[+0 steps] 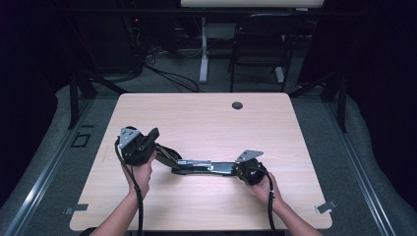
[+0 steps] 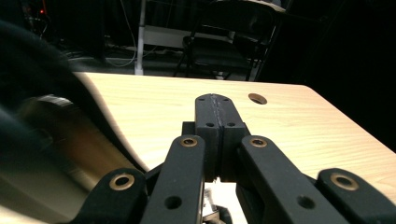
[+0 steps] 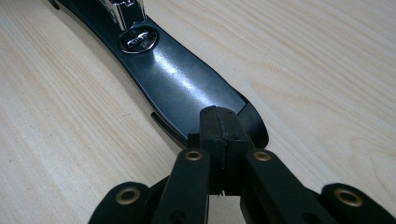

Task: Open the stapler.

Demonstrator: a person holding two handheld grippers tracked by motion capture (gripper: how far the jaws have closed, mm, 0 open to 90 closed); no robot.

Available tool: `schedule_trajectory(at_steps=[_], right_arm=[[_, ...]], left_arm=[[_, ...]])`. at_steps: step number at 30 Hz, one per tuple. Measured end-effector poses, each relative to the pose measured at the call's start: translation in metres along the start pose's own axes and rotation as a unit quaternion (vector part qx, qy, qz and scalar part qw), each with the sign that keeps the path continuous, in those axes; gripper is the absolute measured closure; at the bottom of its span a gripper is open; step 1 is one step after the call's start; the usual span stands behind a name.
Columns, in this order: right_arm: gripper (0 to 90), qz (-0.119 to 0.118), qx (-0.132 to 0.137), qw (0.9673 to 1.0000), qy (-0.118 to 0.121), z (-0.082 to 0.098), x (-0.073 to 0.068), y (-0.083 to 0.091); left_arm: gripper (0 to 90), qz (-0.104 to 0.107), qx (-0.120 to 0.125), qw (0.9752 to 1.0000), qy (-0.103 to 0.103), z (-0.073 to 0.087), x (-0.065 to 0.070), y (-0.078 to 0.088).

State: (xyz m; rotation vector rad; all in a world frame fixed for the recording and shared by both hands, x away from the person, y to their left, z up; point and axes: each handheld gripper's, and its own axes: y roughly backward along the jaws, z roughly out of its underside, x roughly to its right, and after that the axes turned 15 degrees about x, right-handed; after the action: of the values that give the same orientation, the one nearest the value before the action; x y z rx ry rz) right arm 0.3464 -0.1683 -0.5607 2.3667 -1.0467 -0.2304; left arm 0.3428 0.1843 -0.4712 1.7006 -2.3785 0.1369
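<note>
From above I see a long black stapler [image 1: 201, 166] with a chrome top lying mid-table [image 1: 206, 118], between my left gripper [image 1: 152, 137] and right gripper [image 1: 235, 168]; bare pale wood lies all round. In the left gripper view the jaws are pressed together over smooth woodgrain. In the right gripper view the jaws are pressed together at the stapler's [image 3: 182, 81] glossy rounded end.

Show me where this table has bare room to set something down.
The widest bare patch is the far half of the table, between the cable hole and the black stapler. The right edge beyond the right gripper is also free. It is crowded along the near middle, where the left gripper, the stapler and both hands sit.
</note>
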Motion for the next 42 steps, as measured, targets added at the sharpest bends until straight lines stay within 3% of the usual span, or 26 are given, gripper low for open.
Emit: schedule_trajectory(at_steps=[7, 9, 13, 14, 16, 18, 22, 25, 26, 31, 32, 33, 34, 36, 40, 41, 42], right_arm=[[90.0, 0.0, 0.002, 1.0, 0.002, 0.0, 0.0, 0.0], [90.0, -0.002, -0.003, 1.0, 0.006, -0.001, 0.0, 0.0], [89.3, -0.006, -0.005, 1.0, 0.0, -0.001, 0.002, 0.0], [87.1, -0.007, -0.007, 0.9999, 0.003, -0.002, 0.003, 0.0], [82.4, -0.009, -0.016, 0.9998, 0.008, -0.004, 0.004, 0.0], [78.2, -0.005, -0.03, 0.9992, 0.028, -0.006, 0.004, 0.0], [72.4, -0.021, -0.034, 0.9989, 0.025, -0.01, 0.003, 0.001], [68.8, -0.029, -0.029, 0.9989, 0.021, -0.016, 0.004, 0.004], [67.2, -0.031, -0.03, 0.9989, 0.018, -0.017, 0.006, 0.005], [59.1, -0.047, -0.029, 0.9985, -0.002, -0.025, 0.014, 0.011], [59.1, -0.047, -0.029, 0.9985, -0.002, -0.025, 0.014, 0.011], [55.2, -0.051, -0.034, 0.9981, -0.003, -0.028, 0.017, 0.013], [53.1, -0.054, -0.034, 0.9979, -0.004, -0.028, 0.019, 0.014], [50.6, -0.054, -0.042, 0.9976, -0.009, -0.029, 0.023, 0.016], [45.8, -0.051, -0.054, 0.9972, -0.01, -0.031, 0.027, 0.018], [39.3, -0.047, -0.06, 0.997, -0.01, -0.031, 0.029, 0.019], [36.0, -0.045, -0.065, 0.9968, -0.01, -0.031, 0.03, 0.019]], left_arm=[[87.2, 0.028, -0.014, 0.9995, -0.004, -0.003, -0.003, 0.002], [85.9, 0.044, -0.017, 0.9988, -0.016, -0.006, -0.002, 0.003], [84.3, 0.065, -0.024, 0.9974, -0.022, -0.009, -0.001, 0.003], [82.4, 0.078, -0.031, 0.996, -0.032, -0.01, 0.0, 0.005], [78.1, 0.084, -0.037, 0.9951, -0.038, -0.011, 0.001, 0.006], [71.0, 0.101, -0.05, 0.9928, -0.042, -0.011, 0.003, 0.008], [55.9, 0.111, -0.063, 0.99, -0.061, -0.013, 0.006, 0.009], [48.9, 0.119, -0.073, 0.9867, -0.083, -0.014, 0.012, 0.01], [47.1, 0.119, -0.073, 0.9867, -0.083, -0.014, 0.012, 0.01], [37.9, 0.144, -0.116, 0.9771, -0.105, -0.01, 0.023, 0.008], [35.8, 0.144, -0.116, 0.9771, -0.105, -0.01, 0.023, 0.008], [34.5, 0.153, -0.135, 0.9722, -0.115, -0.007, 0.027, 0.009], [33.0, 0.157, -0.141, 0.97, -0.121, -0.006, 0.029, 0.01], [31.3, 0.164, -0.148, 0.967, -0.128, -0.004, 0.033, 0.011], [23.7, 0.167, -0.157, 0.9643, -0.133, -0.001, 0.038, 0.014], [22.3, 0.175, -0.166, 0.9608, -0.137, 0.0, 0.041, 0.015], [20.6, 0.179, -0.172, 0.9591, -0.136, 0.001, 0.042, 0.015]])
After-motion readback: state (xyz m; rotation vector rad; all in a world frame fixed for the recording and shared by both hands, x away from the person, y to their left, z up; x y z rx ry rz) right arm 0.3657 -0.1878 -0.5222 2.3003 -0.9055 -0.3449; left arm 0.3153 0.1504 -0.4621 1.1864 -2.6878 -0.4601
